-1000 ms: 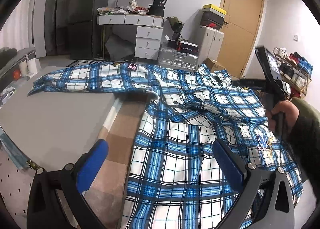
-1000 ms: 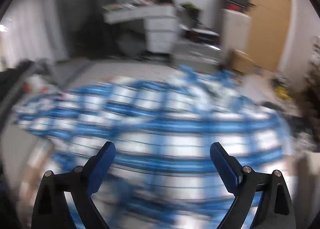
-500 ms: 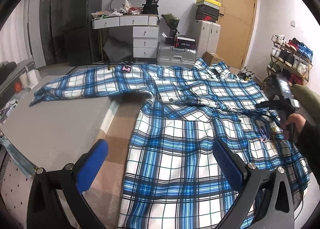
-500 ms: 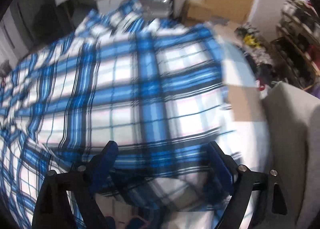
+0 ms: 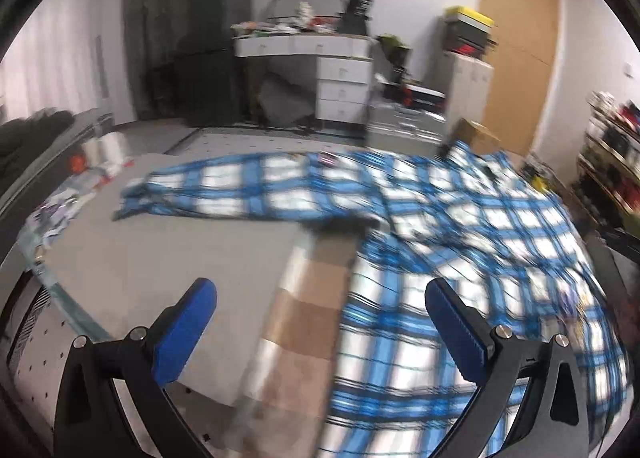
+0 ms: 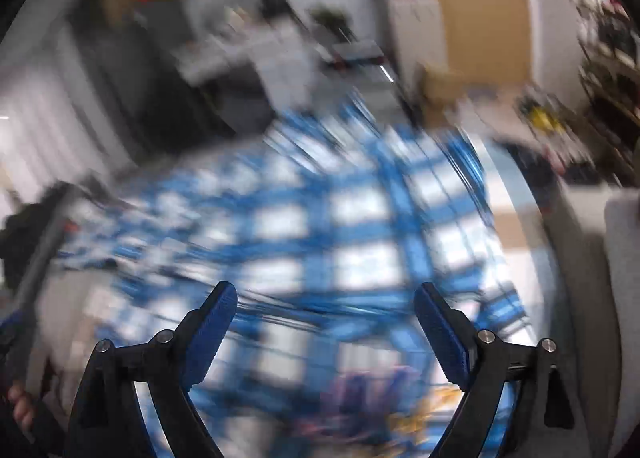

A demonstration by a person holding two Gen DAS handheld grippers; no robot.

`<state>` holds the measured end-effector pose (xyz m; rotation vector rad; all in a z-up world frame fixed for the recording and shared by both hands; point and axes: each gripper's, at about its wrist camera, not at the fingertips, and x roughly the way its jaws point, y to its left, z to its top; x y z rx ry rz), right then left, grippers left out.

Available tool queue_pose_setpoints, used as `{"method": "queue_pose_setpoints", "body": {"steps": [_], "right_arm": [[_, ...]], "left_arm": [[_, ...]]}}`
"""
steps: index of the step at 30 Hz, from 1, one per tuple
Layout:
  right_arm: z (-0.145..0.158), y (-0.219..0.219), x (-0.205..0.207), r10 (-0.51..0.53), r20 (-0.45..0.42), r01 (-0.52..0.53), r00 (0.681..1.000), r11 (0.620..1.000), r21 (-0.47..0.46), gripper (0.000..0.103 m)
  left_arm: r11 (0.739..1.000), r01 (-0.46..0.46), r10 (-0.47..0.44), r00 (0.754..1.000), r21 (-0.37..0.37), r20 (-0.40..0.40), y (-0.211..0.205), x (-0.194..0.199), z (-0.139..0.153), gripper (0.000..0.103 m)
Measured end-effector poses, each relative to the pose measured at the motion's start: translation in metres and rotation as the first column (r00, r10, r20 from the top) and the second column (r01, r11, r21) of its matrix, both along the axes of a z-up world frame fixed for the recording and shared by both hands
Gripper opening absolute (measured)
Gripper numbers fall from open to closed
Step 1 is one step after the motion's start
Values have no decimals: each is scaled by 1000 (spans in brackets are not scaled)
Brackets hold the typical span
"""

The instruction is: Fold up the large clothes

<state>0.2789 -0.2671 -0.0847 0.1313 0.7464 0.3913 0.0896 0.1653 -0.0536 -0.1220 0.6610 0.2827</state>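
A large blue-and-white plaid shirt (image 5: 460, 225) lies spread on the grey bed (image 5: 168, 254), one sleeve (image 5: 248, 193) stretched out to the left. My left gripper (image 5: 320, 306) hangs open above the shirt's left edge, nothing between its blue pads. In the blurred right wrist view the same shirt (image 6: 340, 234) fills the middle, and my right gripper (image 6: 324, 310) stands open above it, holding nothing. A hand (image 6: 20, 406) shows at the lower left edge of that view.
A brown-and-beige checked blanket (image 5: 308, 314) lies under the shirt. Behind the bed stand a white drawer desk (image 5: 340, 77), a dark cabinet (image 5: 200, 45), a silver case (image 5: 404, 125) and a wooden door (image 5: 516, 49). Shoe shelves (image 5: 612, 153) line the right wall.
The left wrist view has lifted and swung left, showing more of the grey bed. The right gripper has swept across the shirt and rolled, from looking close down at it. Both stayed open.
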Motion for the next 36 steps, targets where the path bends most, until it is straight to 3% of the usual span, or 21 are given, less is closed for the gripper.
{"method": "queue_pose_setpoints", "body": {"steps": [3,6,10,13,16,19,22,24,26,28,31,36], "right_arm": [[37,20,-61,72,162,-90,984,990,106,96],[60,37,-96,100,269,-153,958,970,187,103],[48,53,-118,105,367,-179,924,968,174,103],[15,56,-99,55,272,-113,961,973,203,103],[-8,43,-94,-92,207,41,974,971,236,103],[-30,24,-83,-180,156,130,971,949,286,103],[-45,15,-72,-212,117,166,970,935,313,103],[-50,14,-70,-212,107,169,971,933,317,103],[-60,15,-68,-210,99,168,973,932,321,103],[-65,15,-65,-197,81,161,977,932,326,103],[-67,16,-65,-189,74,155,979,931,331,103],[-67,21,-66,-173,77,140,982,937,320,103]], "left_arm": [[998,-68,68,997,-4,32,29,-5,14,102],[990,-137,139,989,-44,49,63,-10,26,102],[965,-245,252,964,-91,80,108,-14,35,102],[927,-365,368,929,-92,29,140,-6,26,102],[891,-426,428,904,-159,-22,175,0,11,102],[866,-419,409,908,-272,-96,200,16,-10,101],[822,-429,403,903,-374,-151,223,34,-30,101],[820,-426,377,904,-383,-199,226,54,-42,101],[842,-406,337,910,-356,-241,226,73,-46,101],[848,-404,333,910,-345,-248,222,83,-47,101],[820,-438,349,893,-369,-284,230,99,-56,101],[773,-529,419,840,-350,-344,241,108,-72,97]]}}
